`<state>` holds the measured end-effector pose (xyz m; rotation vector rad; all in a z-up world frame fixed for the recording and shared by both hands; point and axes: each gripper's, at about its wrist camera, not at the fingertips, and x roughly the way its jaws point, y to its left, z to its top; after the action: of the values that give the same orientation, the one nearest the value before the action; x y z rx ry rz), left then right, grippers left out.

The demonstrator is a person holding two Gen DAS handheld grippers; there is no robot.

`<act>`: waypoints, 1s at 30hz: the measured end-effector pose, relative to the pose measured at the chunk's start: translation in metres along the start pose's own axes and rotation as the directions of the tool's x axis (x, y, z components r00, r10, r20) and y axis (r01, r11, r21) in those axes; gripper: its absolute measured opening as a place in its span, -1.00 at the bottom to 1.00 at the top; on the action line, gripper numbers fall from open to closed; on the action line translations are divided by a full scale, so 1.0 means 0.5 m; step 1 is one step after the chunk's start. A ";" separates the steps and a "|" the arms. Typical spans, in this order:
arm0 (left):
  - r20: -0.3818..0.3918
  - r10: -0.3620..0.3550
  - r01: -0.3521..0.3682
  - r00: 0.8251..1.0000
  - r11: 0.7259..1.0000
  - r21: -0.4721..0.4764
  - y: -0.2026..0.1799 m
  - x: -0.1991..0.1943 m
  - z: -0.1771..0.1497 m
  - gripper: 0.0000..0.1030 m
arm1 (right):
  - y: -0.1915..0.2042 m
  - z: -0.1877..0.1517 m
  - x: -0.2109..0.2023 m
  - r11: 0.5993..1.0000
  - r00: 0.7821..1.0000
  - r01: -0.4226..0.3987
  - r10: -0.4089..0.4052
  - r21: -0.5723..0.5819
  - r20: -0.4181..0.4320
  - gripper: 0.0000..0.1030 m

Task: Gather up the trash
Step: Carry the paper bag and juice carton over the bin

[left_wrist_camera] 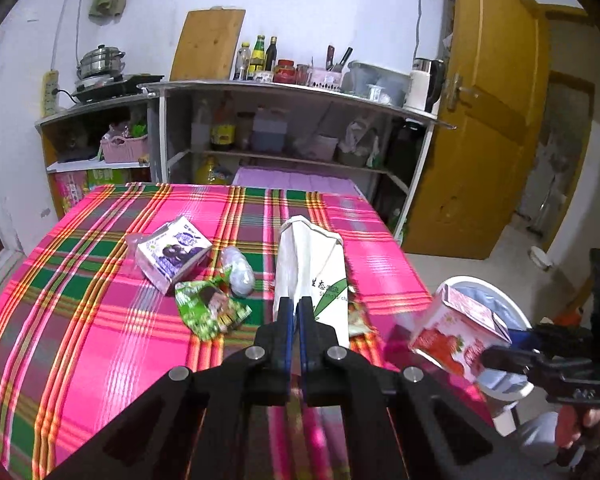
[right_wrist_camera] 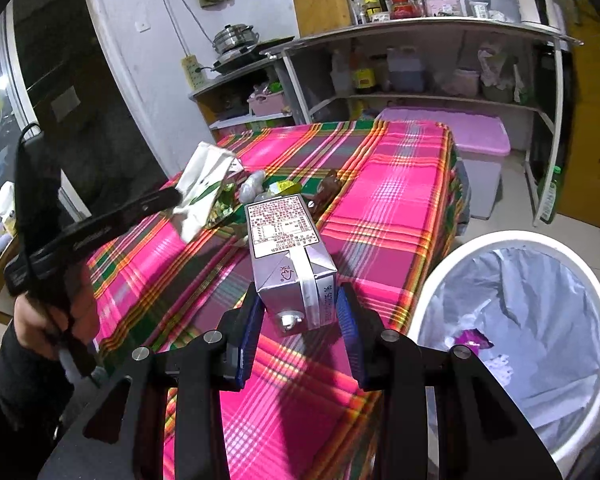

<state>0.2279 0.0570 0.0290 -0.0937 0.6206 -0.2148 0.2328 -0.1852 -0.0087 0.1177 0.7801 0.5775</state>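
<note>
Left wrist view: left gripper (left_wrist_camera: 296, 308) with jaws clenched on the lower edge of a white paper bag (left_wrist_camera: 310, 264), which is lifted above the surface (left_wrist_camera: 80, 300).
White paper bag, print: green leaf motif and Chinese characters; small Latin letters beneath, too blurred to read.
Purple carton (left_wrist_camera: 172, 254): lying on the plaid cloth; grape picture; wording not legible.
Green wrapper (left_wrist_camera: 210, 308): flat on the cloth just in front of the purple carton; print not legible.
Clear crumpled plastic (left_wrist_camera: 239, 270): beside the purple carton, touching the green wrapper.
Right wrist view: right gripper (right_wrist_camera: 302, 320) with jaws grasping a drink carton (right_wrist_camera: 290, 256) by its silver end, held in the air over the cloth's near edge.
Drink carton, print: "FSC" mark on the folded flap; panel of dense red text, unreadable; strawberry picture on the side seen from the left wrist.
Trash bin (right_wrist_camera: 572, 264): white, lined with a grey bag, on the floor just right of the surface; a purple scrap and white paper lie inside.
Left gripper body, lettering: present, too small to read.
</note>
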 end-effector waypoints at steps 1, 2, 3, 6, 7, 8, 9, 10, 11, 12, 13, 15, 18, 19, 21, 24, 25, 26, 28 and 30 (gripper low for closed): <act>0.002 -0.006 0.006 1.000 1.000 -0.004 -0.008 -0.013 -0.006 -0.95 | 0.000 -0.003 -0.010 1.000 1.000 0.004 -0.004 0.000 0.006 -0.25; 0.002 -0.010 0.010 1.000 1.000 -0.006 -0.013 -0.021 -0.010 -0.95 | 0.002 -0.004 -0.017 1.000 1.000 0.008 -0.008 0.001 0.010 -0.25; 0.001 -0.015 0.015 1.000 1.000 -0.008 -0.021 -0.031 -0.015 -0.95 | 0.001 -0.006 -0.024 1.000 1.000 0.012 -0.012 0.001 0.014 -0.25; 0.005 -0.033 0.033 0.999 0.999 -0.010 -0.047 -0.051 -0.025 -0.95 | -0.001 -0.014 -0.052 1.000 0.999 0.028 -0.028 0.005 0.030 -0.25; 0.004 -0.042 0.042 0.999 0.999 -0.009 -0.060 -0.058 -0.031 -0.95 | -0.002 -0.016 -0.060 0.999 0.999 0.033 -0.033 0.006 0.034 -0.25; 0.003 -0.051 0.051 0.999 0.999 -0.006 -0.070 -0.063 -0.034 -0.95 | -0.004 -0.021 -0.072 0.999 0.998 0.041 -0.041 0.009 0.041 -0.25; 0.002 -0.058 0.058 0.998 0.998 -0.002 -0.079 -0.064 -0.036 -0.95 | -0.004 -0.024 -0.081 0.999 0.998 0.048 -0.048 0.012 0.046 -0.25; 0.000 -0.064 0.064 0.998 0.998 0.003 -0.091 -0.067 -0.039 -0.95 | -0.005 -0.026 -0.086 0.998 0.997 0.053 -0.054 0.016 0.049 -0.25; -0.004 -0.076 0.076 0.997 0.997 0.005 -0.102 -0.068 -0.042 -0.95 | -0.008 -0.029 -0.094 0.998 0.997 0.060 -0.061 0.020 0.054 -0.25; -0.006 -0.083 0.083 0.997 0.997 0.007 -0.109 -0.069 -0.046 -0.95 | -0.012 -0.033 -0.102 0.997 0.996 0.067 -0.068 0.026 0.058 -0.25; -0.010 -0.093 0.093 0.996 0.996 0.011 -0.122 -0.070 -0.048 -0.95 | -0.016 -0.036 -0.109 0.997 0.995 0.073 -0.075 0.031 0.061 -0.25; -0.016 -0.110 0.110 0.994 0.994 0.017 -0.140 -0.068 -0.051 -0.95 | -0.028 -0.044 -0.124 0.995 0.994 0.087 -0.090 0.046 0.067 -0.25; -0.025 -0.138 0.139 0.990 0.990 0.035 -0.173 -0.063 -0.053 -0.95 | -0.048 -0.055 -0.146 0.992 0.991 0.108 -0.114 0.071 0.073 -0.25; -0.030 -0.152 0.153 0.988 0.987 0.042 -0.187 -0.059 -0.053 -0.95 | -0.057 -0.061 -0.153 0.990 0.990 0.117 -0.124 0.083 0.075 -0.25; -0.039 -0.166 0.168 0.985 0.985 0.049 -0.207 -0.048 -0.052 -0.95 | -0.070 -0.067 -0.164 0.986 0.987 0.131 -0.139 0.100 0.077 -0.25; -0.057 -0.194 0.197 0.979 0.979 0.059 -0.239 -0.027 -0.053 -0.95 | -0.095 -0.077 -0.178 0.980 0.983 0.154 -0.165 0.130 0.078 -0.25; -0.064 -0.200 0.204 0.978 0.977 0.062 -0.250 -0.019 -0.054 -0.95 | -0.102 -0.081 -0.181 0.977 0.982 0.161 -0.172 0.138 0.076 -0.25; -0.068 -0.206 0.210 0.976 0.975 0.064 -0.258 -0.013 -0.054 -0.95 | -0.114 -0.086 -0.185 0.974 0.981 0.169 -0.181 0.150 0.074 -0.25; -0.081 -0.220 0.226 0.972 0.971 0.072 -0.280 0.003 -0.055 -0.95 | -0.128 -0.092 -0.188 0.969 0.978 0.182 -0.195 0.166 0.069 -0.25; -0.094 -0.231 0.239 0.968 0.968 0.077 -0.298 0.019 -0.054 -0.95 | -0.147 -0.099 -0.192 0.963 0.976 0.194 -0.209 0.187 0.062 -0.25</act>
<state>0.1943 -0.0907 0.0242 -0.0732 0.6834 -0.4776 0.1772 -0.3035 -0.0062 0.2238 0.7533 0.3062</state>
